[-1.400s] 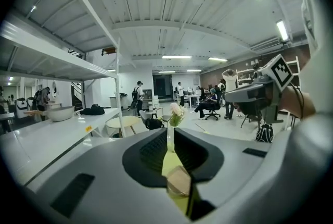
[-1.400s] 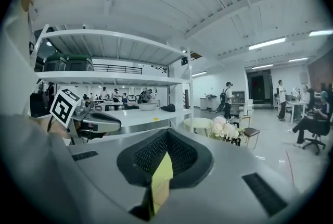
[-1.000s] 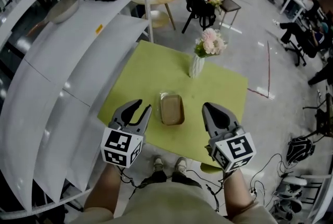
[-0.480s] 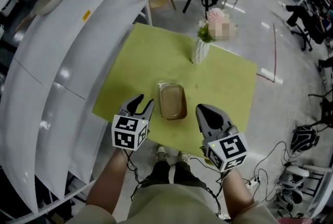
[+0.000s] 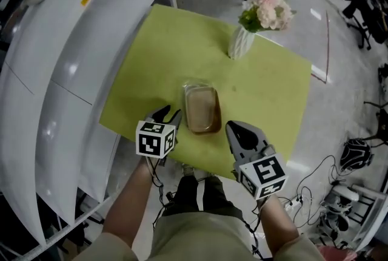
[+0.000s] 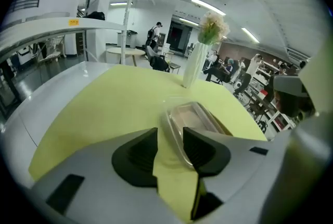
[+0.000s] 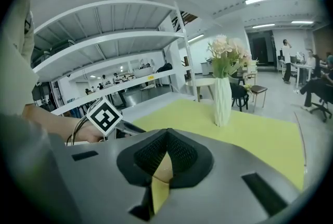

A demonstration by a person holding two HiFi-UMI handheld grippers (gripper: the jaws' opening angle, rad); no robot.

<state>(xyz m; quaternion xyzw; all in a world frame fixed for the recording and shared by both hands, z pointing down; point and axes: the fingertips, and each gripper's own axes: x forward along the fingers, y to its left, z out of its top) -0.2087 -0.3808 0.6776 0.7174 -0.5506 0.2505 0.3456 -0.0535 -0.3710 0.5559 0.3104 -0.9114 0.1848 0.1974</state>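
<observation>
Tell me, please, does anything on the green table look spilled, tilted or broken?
Nothing stands out. The clear container lies flat on the green table with its lid on, the vase of flowers stands upright, and no spill or damage shows.

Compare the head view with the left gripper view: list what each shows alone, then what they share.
Head view only: the person's legs, floor cables, the left gripper's marker cube. Left gripper view only: the left gripper with its jaws apart, ceiling lights, distant people. Both: the clear container, flower vase, green table, white shelf.
</observation>
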